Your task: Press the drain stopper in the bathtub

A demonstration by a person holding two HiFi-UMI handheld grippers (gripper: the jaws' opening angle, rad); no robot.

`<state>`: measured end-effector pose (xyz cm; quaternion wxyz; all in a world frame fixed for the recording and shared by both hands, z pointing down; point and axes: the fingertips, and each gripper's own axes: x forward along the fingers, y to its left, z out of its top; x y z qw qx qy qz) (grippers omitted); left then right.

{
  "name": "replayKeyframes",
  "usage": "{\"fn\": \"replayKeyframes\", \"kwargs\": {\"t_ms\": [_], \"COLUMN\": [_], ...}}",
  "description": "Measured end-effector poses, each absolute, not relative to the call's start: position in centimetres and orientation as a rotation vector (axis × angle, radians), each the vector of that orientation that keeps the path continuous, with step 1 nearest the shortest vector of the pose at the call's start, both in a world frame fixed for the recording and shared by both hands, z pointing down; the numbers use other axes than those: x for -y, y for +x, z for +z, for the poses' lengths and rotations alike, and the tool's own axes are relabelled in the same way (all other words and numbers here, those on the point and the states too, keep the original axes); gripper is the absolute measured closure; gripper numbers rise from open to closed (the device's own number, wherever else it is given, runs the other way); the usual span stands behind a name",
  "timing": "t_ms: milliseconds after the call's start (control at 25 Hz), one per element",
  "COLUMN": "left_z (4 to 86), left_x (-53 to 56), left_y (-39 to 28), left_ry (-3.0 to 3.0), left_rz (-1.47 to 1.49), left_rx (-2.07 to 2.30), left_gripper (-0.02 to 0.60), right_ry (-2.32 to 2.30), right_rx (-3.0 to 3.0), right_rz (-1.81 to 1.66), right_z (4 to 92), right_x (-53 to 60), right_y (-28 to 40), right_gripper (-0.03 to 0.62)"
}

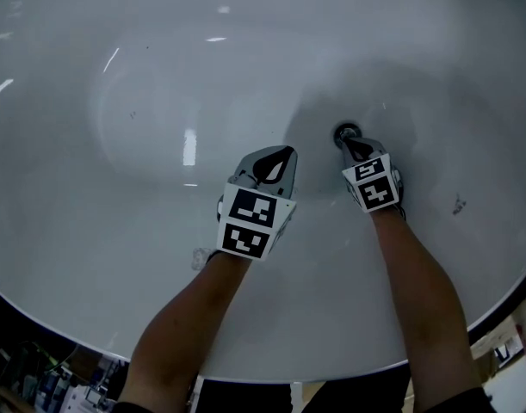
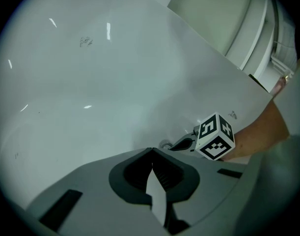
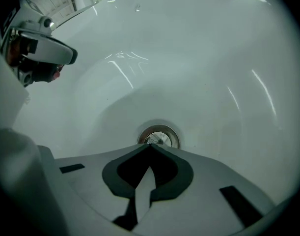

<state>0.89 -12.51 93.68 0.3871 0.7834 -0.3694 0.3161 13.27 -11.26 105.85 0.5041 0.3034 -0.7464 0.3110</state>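
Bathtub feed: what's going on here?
A person reaches into a white bathtub with a tool in each hand. The right tool, jaws closed on nothing, has its tip right at the metal drain stopper in the tub floor; whether it is actually pressing can't be told. The left tool, also closed and empty, hangs beside it over bare tub, taking no part.

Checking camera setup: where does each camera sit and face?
Head view: on the head, facing down into bathtub; forearms, left claw, right claw show.
Left gripper view: on left claw, facing across bathtub; right claw, forearm show.
Right gripper view: on right claw, facing drain stopper; own tips show.
Shared: all show the drain stopper.
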Motion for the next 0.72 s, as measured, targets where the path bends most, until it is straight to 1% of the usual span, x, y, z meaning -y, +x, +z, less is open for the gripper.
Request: {"fn": "replayKeyframes", "kwargs": {"t_ms": [280, 720], "left_z": [93.57, 94.30], "left_x": [12.53, 13.08], "left_y": [1.36, 0.83], "left_ry": [1.995, 2.000], "left_rz": [0.788, 0.824], "left_rx": [0.942, 0.954], "left_gripper": [0.568, 0.568], "right_ry": [0.769, 0.737], "right_rx": [1.760, 1.710], "right_rz": [0.767, 0.685], "right_z": [105.86, 106.17], "right_x": [11.52, 11.78], "right_y": [13.40, 13.15], "right_gripper": [0.579, 0.579]}}
